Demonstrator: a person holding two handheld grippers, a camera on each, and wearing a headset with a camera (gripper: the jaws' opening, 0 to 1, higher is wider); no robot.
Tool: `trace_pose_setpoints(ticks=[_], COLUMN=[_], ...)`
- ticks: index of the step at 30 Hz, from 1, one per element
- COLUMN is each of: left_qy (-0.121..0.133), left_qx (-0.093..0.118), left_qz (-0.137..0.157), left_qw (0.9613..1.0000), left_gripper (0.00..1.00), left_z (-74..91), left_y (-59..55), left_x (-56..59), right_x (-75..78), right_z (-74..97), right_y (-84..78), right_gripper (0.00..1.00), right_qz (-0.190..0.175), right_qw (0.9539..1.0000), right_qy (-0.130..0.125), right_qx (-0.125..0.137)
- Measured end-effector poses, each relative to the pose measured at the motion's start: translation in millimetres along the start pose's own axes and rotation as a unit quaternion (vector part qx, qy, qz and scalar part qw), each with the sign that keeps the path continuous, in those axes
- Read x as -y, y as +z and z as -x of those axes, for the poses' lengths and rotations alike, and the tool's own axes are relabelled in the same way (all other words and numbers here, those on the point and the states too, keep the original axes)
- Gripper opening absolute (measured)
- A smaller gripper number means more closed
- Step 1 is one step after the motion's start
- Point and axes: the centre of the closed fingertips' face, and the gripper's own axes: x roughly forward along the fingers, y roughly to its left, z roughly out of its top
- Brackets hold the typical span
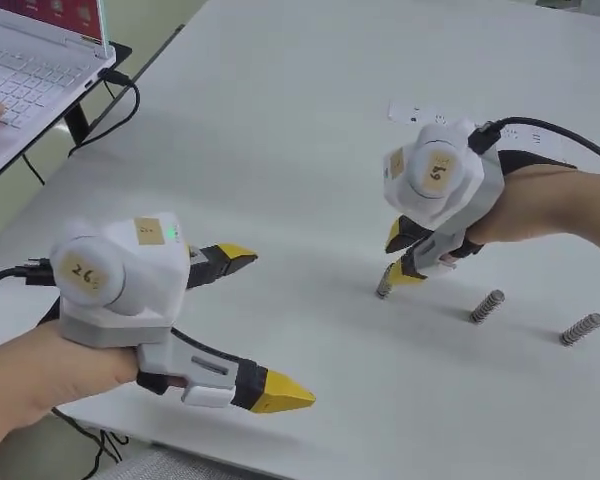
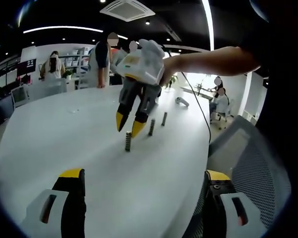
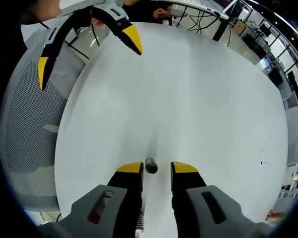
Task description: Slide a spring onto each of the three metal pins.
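Observation:
Three short metal springs stand upright on pins on the white table (image 1: pixel 280 150): the nearest spring (image 1: pixel 383 283), a middle one (image 1: pixel 487 306) and a far one (image 1: pixel 581 328). My right gripper (image 1: pixel 400 256) hovers tips-down over the nearest spring, jaws a little apart. In the right gripper view that spring's top (image 3: pixel 151 166) sits between the right gripper (image 3: pixel 158 167) tips without touching either. My left gripper (image 1: pixel 265 325) is held open and empty at the table's near-left edge. The left gripper view shows the left gripper (image 2: pixel 144 174) wide open, facing the row of springs (image 2: pixel 127 141).
A laptop (image 1: pixel 30 60) with a cable (image 1: pixel 120 100) sits at the far left. A white power strip (image 1: pixel 430 115) lies behind the right gripper. A mesh chair (image 2: pixel 248 163) stands by the table edge, and people stand in the background (image 2: pixel 102 59).

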Motion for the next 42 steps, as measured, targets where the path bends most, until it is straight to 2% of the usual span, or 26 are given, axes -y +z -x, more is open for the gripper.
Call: trace_pose_setpoints(ticks=[11, 15, 19, 24, 26, 29, 31, 34, 37, 39, 40, 42], left_qy=[0.003, 0.001, -0.003, -0.008, -0.009, -0.008, -0.008, 0.000, 0.005, 0.005, 0.004, 0.005], left_qx=[0.000, -0.005, -0.007, -0.007, -0.008, -0.007, -0.007, -0.011, -0.005, -0.003, -0.004, -0.002], left_qz=[-0.018, -0.024, -0.029, -0.036, -0.038, -0.036, -0.036, -0.039, -0.035, -0.037, -0.039, -0.043], left_qw=[0.9998, 0.9997, 0.9996, 0.9993, 0.9992, 0.9993, 0.9993, 0.9992, 0.9994, 0.9993, 0.9992, 0.9991], left_gripper=[0.97, 0.97, 0.97, 0.97, 0.97, 0.97, 0.97, 0.97, 0.97, 0.97, 0.97, 0.97], left_z=[-9.3, -13.4, -17.3, -24.3, -26.7, -28.7, -30.1, -31.0, -31.5, -32.8, -33.8, -35.5], left_y=[16.9, 19.3, 22.8, 29.7, 30.8, 31.6, 32.4, 32.3, 38.5, 41.5, 42.5, 45.0], left_x=[-5.4, -3.8, 0.0, 5.6, 7.3, 8.0, 9.2, 5.6, 4.7, 6.2, 8.1, 9.9], right_x=[0.1, -1.8, -6.7, -8.2, -9.0, -13.7, -18.1, -25.2, -29.7, -35.6, -38.8, -40.6], right_z=[15.2, 23.1, 32.1, 47.1, 52.9, 61.0, 64.6, 73.9, 82.5, 88.1, 91.9, 99.8], right_y=[5.5, 4.5, 2.5, -0.7, -3.4, -10.5, -14.5, -20.4, -28.7, -35.3, -36.5, -39.2], right_gripper=[0.29, 0.32, 0.34, 0.41, 0.45, 0.49, 0.50, 0.55, 0.60, 0.60, 0.60, 0.63], right_qz=[-0.026, -0.044, -0.070, -0.105, -0.120, -0.133, -0.140, -0.150, -0.163, -0.184, -0.196, -0.199], right_qw=[0.9979, 0.9951, 0.9898, 0.9774, 0.9710, 0.9646, 0.9619, 0.9529, 0.9449, 0.9374, 0.9309, 0.9218], right_qy=[-0.023, -0.036, -0.045, -0.064, -0.071, -0.080, -0.082, -0.097, -0.113, -0.114, -0.115, -0.132], right_qx=[0.055, 0.081, 0.116, 0.172, 0.194, 0.213, 0.220, 0.245, 0.261, 0.273, 0.286, 0.305])
